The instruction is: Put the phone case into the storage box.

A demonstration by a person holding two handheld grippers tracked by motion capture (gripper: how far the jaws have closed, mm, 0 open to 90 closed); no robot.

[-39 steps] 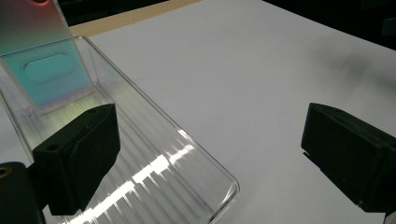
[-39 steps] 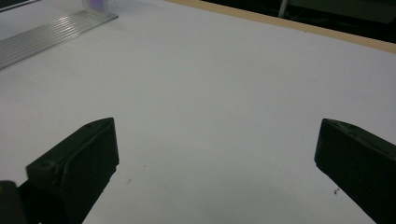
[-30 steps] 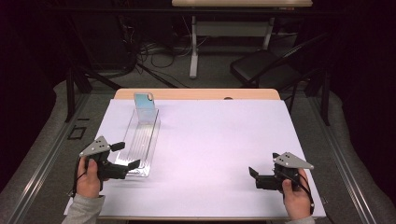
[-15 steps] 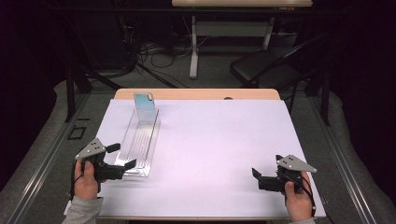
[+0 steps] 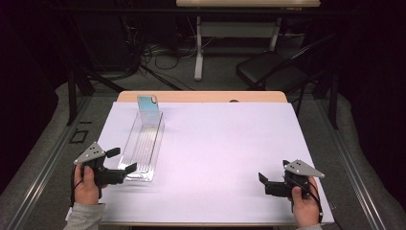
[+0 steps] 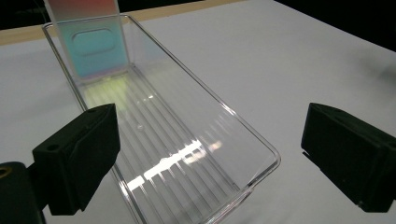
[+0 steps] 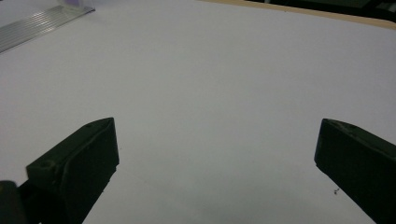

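We hold the left gripper [image 5: 120, 161] at the near end of the clear tray [image 5: 143, 146], fingers [image 6: 77, 156] spread wide, the tray's near corner between them with neither finger touching it. The tray lies lengthwise on the left part of the white counter [image 5: 220, 143], and a blue-green card [image 5: 147, 111] stands upright at its far end. Our right gripper [image 5: 264, 183] rests low near the right front corner of the counter, well apart from the tray, its fingers [image 7: 77, 165] likewise released over bare surface.

no text, label or number can be read anywhere.
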